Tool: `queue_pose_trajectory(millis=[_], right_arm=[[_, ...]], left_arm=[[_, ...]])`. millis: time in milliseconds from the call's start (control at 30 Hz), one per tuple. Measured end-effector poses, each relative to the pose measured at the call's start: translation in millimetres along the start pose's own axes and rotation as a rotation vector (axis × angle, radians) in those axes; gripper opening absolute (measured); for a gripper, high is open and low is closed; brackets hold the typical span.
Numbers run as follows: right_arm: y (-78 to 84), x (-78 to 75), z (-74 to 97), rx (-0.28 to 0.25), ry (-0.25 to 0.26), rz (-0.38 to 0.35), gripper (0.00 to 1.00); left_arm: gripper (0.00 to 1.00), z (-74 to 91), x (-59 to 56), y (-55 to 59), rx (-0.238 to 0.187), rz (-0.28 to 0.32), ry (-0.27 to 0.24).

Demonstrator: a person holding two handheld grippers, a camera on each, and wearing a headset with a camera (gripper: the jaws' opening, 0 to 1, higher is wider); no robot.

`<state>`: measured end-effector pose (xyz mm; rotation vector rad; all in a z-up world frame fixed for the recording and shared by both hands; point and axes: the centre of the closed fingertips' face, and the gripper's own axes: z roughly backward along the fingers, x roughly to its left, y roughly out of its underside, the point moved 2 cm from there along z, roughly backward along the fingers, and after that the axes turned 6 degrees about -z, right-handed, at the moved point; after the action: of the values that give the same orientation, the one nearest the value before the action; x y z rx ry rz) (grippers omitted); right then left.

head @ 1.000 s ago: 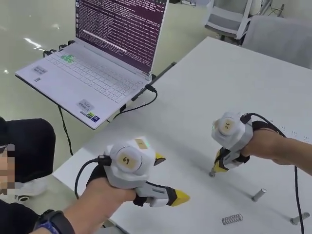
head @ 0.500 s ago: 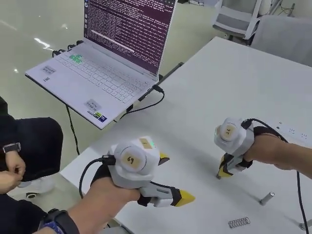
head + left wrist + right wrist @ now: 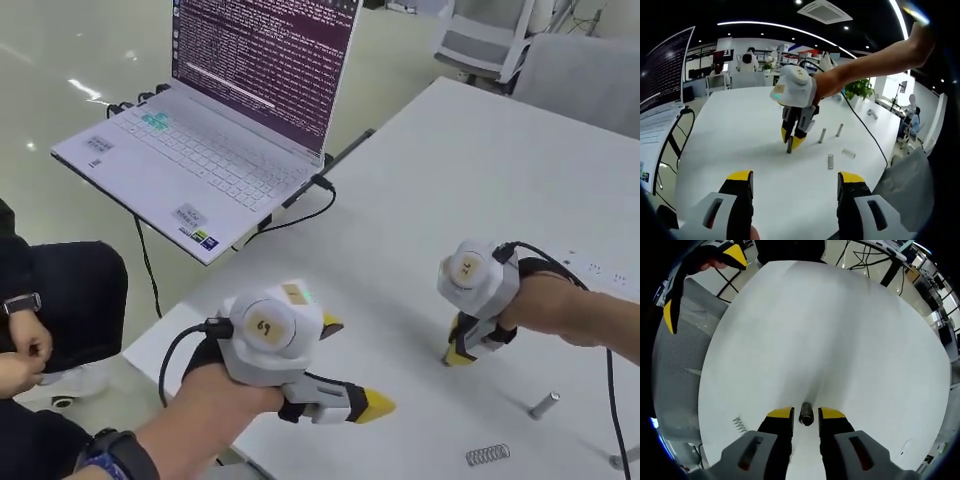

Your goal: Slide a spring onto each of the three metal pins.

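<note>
My right gripper [image 3: 458,356] points down at the white table [image 3: 420,200], shut on a dark spring [image 3: 806,413] that sits over an upright pin. The same spring on its pin [image 3: 789,145] shows between the right gripper's yellow tips. Two bare metal pins [image 3: 822,135] [image 3: 839,130] stand just beyond it; one pin [image 3: 544,405] is to the right of that gripper. A loose spring [image 3: 487,455] lies flat near the front edge, and the loose spring [image 3: 740,424] lies left of the right jaws. My left gripper [image 3: 352,365] hovers open and holds nothing, near the table's front-left corner.
An open laptop [image 3: 210,150] sits on a stand off the table's left edge, with a black cable [image 3: 300,210] running onto the table. A short grey piece [image 3: 830,161] stands near another spring [image 3: 848,153]. A grey chair [image 3: 580,70] is behind the table.
The head camera shifted a little a second ago. Both grippers stay almost where they were, the right one still down over the same pin.
</note>
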<state>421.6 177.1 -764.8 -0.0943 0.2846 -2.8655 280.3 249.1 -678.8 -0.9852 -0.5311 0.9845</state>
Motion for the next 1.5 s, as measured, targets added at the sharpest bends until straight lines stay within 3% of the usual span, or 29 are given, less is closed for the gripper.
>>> queue_pose_trajectory(millis=[667, 1500], right_arm=[[-0.4, -6.5, 39.1, -0.082, 0.075, -0.050, 0.27], [23.0, -6.7, 87.6, -0.222, 0.154, -0.217, 0.35]], left_arm=[[0.66, 2.5, -7.2, -3.5, 0.002, -0.018, 0.021], [0.69, -1.1, -13.6, -10.2, 0.008, -0.031, 0.055]])
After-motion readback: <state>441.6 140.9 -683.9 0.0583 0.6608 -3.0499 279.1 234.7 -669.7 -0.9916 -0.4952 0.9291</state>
